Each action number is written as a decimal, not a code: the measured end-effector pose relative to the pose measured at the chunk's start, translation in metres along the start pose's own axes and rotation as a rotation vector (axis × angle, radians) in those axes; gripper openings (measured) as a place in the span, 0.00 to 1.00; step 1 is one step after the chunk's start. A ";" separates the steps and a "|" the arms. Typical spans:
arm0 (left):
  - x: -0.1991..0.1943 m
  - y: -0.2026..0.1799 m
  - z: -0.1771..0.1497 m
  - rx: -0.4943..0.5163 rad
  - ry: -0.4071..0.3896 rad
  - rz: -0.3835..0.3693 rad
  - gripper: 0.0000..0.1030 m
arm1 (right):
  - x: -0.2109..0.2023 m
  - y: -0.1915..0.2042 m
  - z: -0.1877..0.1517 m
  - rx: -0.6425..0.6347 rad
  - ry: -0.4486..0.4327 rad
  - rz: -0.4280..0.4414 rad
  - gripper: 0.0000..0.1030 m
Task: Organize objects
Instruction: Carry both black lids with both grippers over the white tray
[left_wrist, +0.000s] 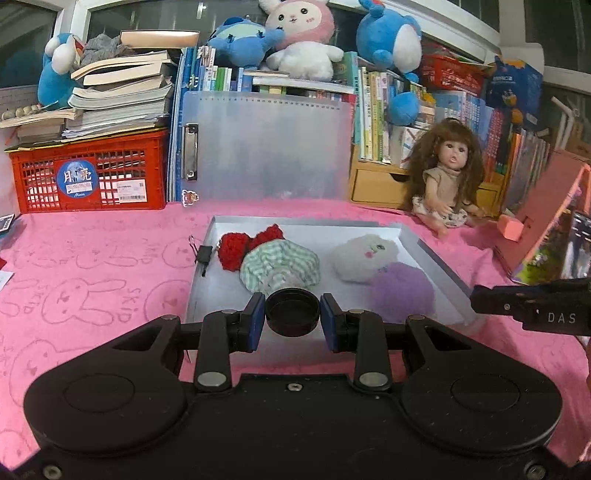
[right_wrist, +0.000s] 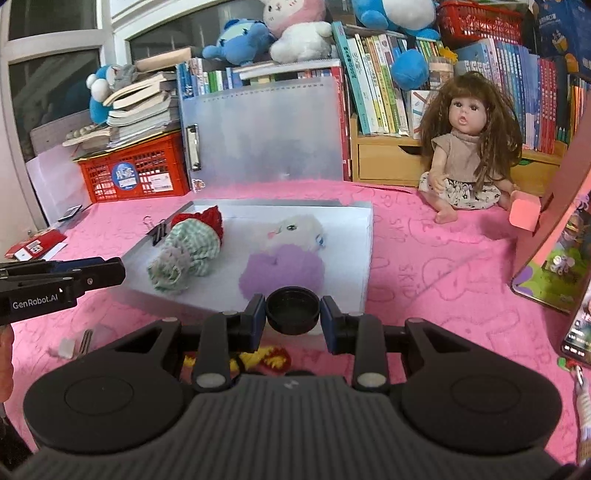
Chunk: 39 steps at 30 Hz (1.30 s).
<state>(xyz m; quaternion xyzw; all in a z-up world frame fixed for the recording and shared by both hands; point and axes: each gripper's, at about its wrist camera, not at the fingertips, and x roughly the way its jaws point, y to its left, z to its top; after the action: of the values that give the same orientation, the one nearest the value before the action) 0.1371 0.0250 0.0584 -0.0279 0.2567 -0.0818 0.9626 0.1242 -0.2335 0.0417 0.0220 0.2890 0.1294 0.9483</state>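
- Left gripper (left_wrist: 293, 314): jaws are held part open, nothing gripped. The black round part seen between the blue pads (left_wrist: 257, 321) looks to belong to the gripper itself – not certain.
- Right gripper (right_wrist: 293, 314): jaws likewise part open and empty, with the same black round part between the pads.
- Silver tray (left_wrist: 432, 251) is seen on the pink bunny-print cloth (left_wrist: 92, 280), just ahead of both grippers.
- In the tray: a green checked cloth toy (left_wrist: 280, 266) with red knitted parts (left_wrist: 236, 251) lies left of centre, straight beyond the left jaws and apart from them.
- A white plush (left_wrist: 364, 258) and a purple fluffy piece (left_wrist: 402, 291) lie touching in the tray's right half – straight beyond the right jaws, not between them.
- A black binder clip (left_wrist: 204, 254) is clipped on the tray's left rim.
- A yellow-and-red knitted item (right_wrist: 269, 356) lies on the cloth under the right gripper, mostly hidden.
- A doll (left_wrist: 448, 173) is seated well behind the tray, to the right.
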 end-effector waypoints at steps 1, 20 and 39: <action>0.003 0.001 0.002 -0.003 0.001 0.002 0.30 | 0.004 -0.001 0.001 0.004 0.007 -0.003 0.36; 0.068 -0.005 -0.002 0.027 0.081 -0.025 0.30 | 0.064 0.005 0.013 0.037 0.109 0.043 0.35; 0.103 0.010 0.000 -0.012 0.117 0.048 0.30 | 0.103 0.000 0.038 0.058 0.116 -0.020 0.35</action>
<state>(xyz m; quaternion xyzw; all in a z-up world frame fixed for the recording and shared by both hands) 0.2269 0.0170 0.0068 -0.0225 0.3135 -0.0588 0.9475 0.2280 -0.2056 0.0176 0.0388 0.3472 0.1127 0.9302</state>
